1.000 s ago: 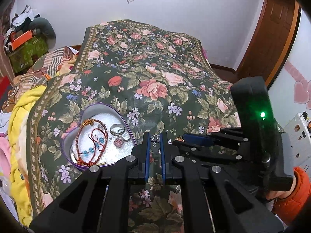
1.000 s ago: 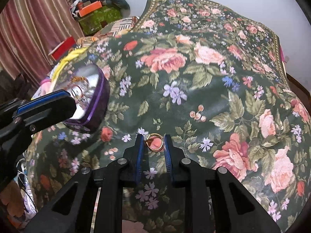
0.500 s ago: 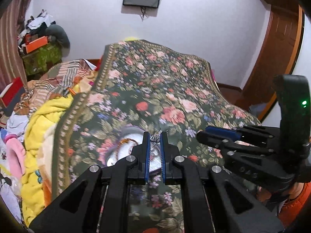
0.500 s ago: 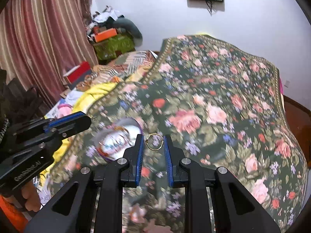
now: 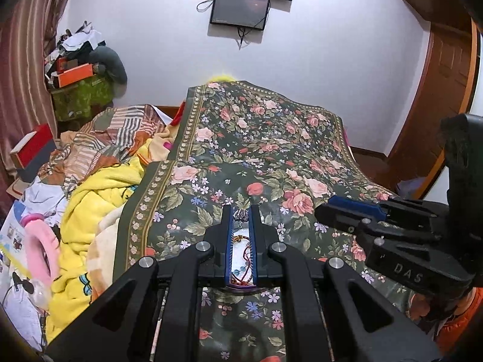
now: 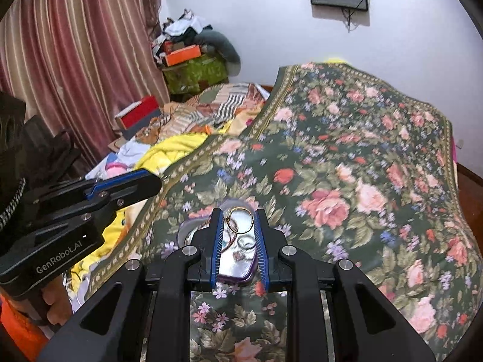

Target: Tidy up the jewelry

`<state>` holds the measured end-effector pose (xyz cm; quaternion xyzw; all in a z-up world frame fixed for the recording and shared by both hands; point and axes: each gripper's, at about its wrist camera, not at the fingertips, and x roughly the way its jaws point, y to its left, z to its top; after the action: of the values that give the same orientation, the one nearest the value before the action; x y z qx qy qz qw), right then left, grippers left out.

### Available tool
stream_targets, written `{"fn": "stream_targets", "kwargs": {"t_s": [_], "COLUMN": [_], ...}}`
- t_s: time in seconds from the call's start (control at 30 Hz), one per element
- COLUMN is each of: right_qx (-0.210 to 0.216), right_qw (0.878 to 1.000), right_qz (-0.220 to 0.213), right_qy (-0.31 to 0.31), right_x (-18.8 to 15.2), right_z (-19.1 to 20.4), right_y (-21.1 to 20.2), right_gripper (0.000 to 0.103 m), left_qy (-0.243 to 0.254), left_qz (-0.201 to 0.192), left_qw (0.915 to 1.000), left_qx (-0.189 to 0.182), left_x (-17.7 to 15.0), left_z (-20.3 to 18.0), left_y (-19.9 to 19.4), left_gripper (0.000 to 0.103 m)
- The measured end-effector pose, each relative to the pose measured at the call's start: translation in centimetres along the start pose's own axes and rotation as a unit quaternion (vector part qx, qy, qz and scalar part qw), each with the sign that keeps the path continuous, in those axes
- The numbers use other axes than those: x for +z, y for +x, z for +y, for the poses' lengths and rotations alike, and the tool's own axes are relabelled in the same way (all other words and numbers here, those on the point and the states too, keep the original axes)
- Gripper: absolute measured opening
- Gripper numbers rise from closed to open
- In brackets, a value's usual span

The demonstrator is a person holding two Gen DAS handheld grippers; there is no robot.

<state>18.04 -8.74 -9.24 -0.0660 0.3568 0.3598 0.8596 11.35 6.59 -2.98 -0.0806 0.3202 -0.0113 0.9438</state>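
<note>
Between the blue-padded fingers of the left gripper (image 5: 241, 211), the left wrist view shows a small silver trinket (image 5: 240, 214) pinched at the tips, the jaws drawn close on it. Half a second ago the same trinket sat in the same grip, but the camera has tilted up since: the wall-mounted screen (image 5: 240, 7) is now well inside the picture, and the jewelry tray (image 5: 241, 267), which earlier showed beside and beyond the fingers, now shows only as a strip between them, with red cord and blue beads visible in it. The tray lies on the floral bedspread (image 5: 271, 150). At the right edge the right gripper (image 5: 333, 206) reaches in, as it did before, now a little lower in the picture.

From the right wrist view, the right gripper (image 6: 239, 215) holds a thin gold ring (image 6: 240, 219) upright between its fingertips, the jaws pinching it across its width. A second ago this ring hung just above the bedspread (image 6: 362, 150), close over the flowers; now it hangs above the purple-rimmed tray (image 6: 237, 276), which sits directly under the fingers with rings lying on its pale floor. The left gripper (image 6: 152, 181) juts in from the left, nearer the tray than half a second ago. Yellow bedding (image 6: 178, 147) is heaped past the bedspread's border.
</note>
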Motion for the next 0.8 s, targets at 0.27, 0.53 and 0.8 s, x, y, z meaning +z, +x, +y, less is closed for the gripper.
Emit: {"fn": "stream_targets", "kwargs": {"t_s": [0.27,0.53,0.8], "right_qx": [0.011,0.011,0.003], "right_qw": [0.999,0.998,0.998], "right_qz": [0.044,0.058,0.061], "right_qy": [-0.001,-0.006,-0.016], "right_x": [-1.9,-2.5,-2.5], "right_z": [0.3,0.3,0.6], "right_y": [2.8,3.7,3.8], "right_gripper": [0.019,0.019,0.019], "left_qy": [-0.005,-0.010,-0.005], "left_qz": [0.041,0.075,0.082], "left_qw": [0.9991,0.9971,0.9966], "left_qx": [-0.003,-0.003,-0.008], "left_x": [-1.5,-2.9,-3.2], "left_z": [0.6,1.1,0.8], "left_y": [2.9,5.3,5.6], "left_gripper": [0.008,0.008,0.008]}}
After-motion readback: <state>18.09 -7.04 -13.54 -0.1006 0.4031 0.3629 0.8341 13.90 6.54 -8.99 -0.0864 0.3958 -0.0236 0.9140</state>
